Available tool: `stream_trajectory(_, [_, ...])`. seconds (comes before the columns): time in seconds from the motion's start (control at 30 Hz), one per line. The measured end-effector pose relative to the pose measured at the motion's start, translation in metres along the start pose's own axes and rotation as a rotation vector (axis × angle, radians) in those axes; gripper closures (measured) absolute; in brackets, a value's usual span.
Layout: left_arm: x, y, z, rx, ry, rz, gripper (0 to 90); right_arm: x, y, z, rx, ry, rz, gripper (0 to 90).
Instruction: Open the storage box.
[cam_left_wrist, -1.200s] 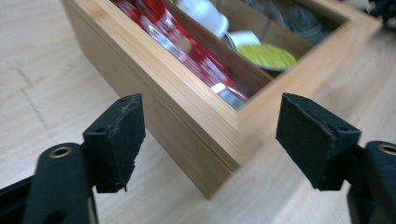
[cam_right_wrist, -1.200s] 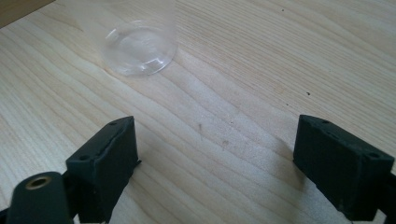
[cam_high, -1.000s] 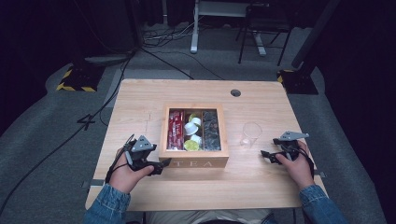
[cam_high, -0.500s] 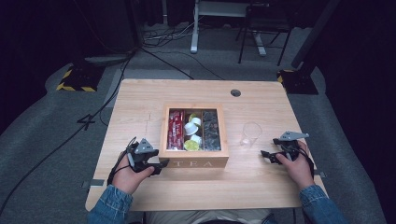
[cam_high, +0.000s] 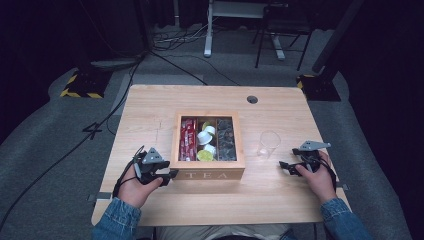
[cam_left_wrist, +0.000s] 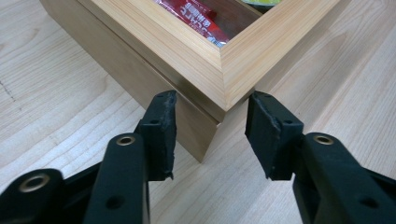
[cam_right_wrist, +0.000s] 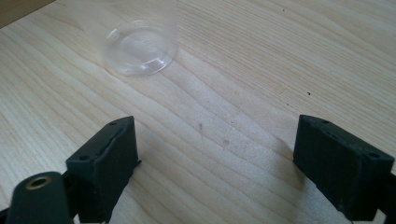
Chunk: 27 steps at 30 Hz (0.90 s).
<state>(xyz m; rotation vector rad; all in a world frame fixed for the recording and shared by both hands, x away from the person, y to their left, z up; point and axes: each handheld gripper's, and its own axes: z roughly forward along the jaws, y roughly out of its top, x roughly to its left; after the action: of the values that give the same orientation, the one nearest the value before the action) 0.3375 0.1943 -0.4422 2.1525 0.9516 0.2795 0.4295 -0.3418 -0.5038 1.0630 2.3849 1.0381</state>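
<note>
Left gripper (cam_left_wrist: 210, 133): we see its jaws parted, straddling the near-left corner of the tea box (cam_left_wrist: 224, 70).
Right gripper (cam_right_wrist: 217, 165): jaws spread wide, holding nothing, above bare table (cam_right_wrist: 289, 56).
Clear cup (cam_high: 268, 144): upright between box and right gripper.

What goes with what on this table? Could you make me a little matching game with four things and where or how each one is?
Things:
1. tea box
2. clear cup
3. left hand-held gripper
4. right hand-held gripper

Descriptions:
A. stands empty on the table, right of the box
B. open, with only bare wood between its jaws
C. middle of the table, with red packets in its left compartment
D. open, jaws either side of the box's near left corner

Pairs: 1-C, 2-A, 3-D, 4-B
</note>
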Motion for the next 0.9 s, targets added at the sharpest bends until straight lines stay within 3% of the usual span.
stream_trajectory(0.17, [-0.001, 0.004, -0.004, -0.009, -0.009, 0.012, 59.0, 0.001, 0.0, -0.001, -0.004, 0.026, -0.023, 15.3])
stream_trajectory(0.3, [0.0, 0.004, -0.005, -0.018, -0.016, 0.007, 59.3, 0.002, 0.001, -0.003, -0.026, 0.014, 0.009, 16.0])
stream_trajectory(0.4, [0.0, 0.007, -0.008, -0.024, -0.017, 0.006, 59.5, 0.004, 0.007, -0.013, -0.056, 0.006, 0.013, 16.0])
stream_trajectory(0.63, [0.0, 0.011, -0.015, -0.061, -0.016, 0.0, 60.3, 0.015, 0.026, -0.036, -0.108, 0.044, 0.009, 20.7])
stream_trajectory(0.9, [0.001, 0.015, -0.02, -0.086, -0.013, -0.008, 62.1, 0.029, 0.045, -0.048, -0.152, 0.086, -0.005, 21.0])
